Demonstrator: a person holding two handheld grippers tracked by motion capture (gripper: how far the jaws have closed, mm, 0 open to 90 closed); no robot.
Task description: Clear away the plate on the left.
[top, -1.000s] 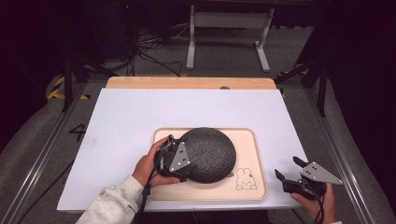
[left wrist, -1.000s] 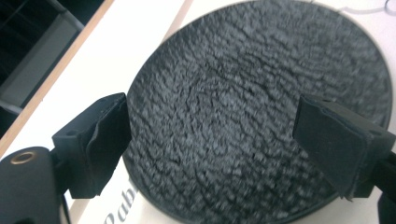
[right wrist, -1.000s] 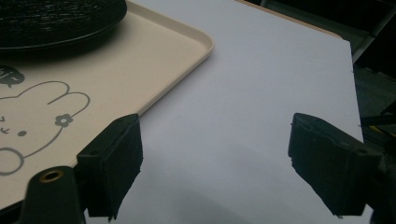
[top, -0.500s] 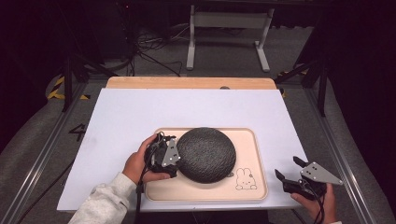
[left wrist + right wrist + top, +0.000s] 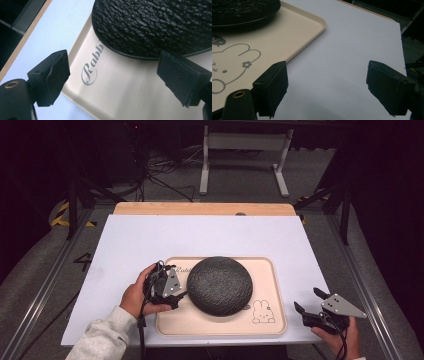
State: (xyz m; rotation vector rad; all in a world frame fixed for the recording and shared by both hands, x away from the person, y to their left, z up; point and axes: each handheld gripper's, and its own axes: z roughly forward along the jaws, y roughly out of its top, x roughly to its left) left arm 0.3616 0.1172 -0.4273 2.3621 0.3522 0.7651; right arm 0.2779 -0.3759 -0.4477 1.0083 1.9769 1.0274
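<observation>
A black, rough-textured dome (image 5: 219, 285) rests on a cream tray (image 5: 270, 285) printed with a rabbit drawing and the word "Rabbit". My left gripper (image 5: 179, 289), held in a hand, sits at the tray's left edge just short of the dome. It is open, and in the left gripper view (image 5: 120, 80) the tray floor lies between its jaws while the dome (image 5: 155, 25) fills the space beyond them. My right gripper (image 5: 307, 300) hovers open off the tray's right front corner, over the white table (image 5: 352, 50), with nothing between its jaws (image 5: 334, 90).
The white tabletop (image 5: 150, 240) extends left of and behind the tray, with a wooden strip (image 5: 200, 209) along its far edge. Metal rails run along both sides. Beyond the table stand a metal frame (image 5: 240, 150) and cables on the floor.
My left gripper has drawn back to the left, away from the dome's edge. The dome, tray and right gripper have stayed put.
</observation>
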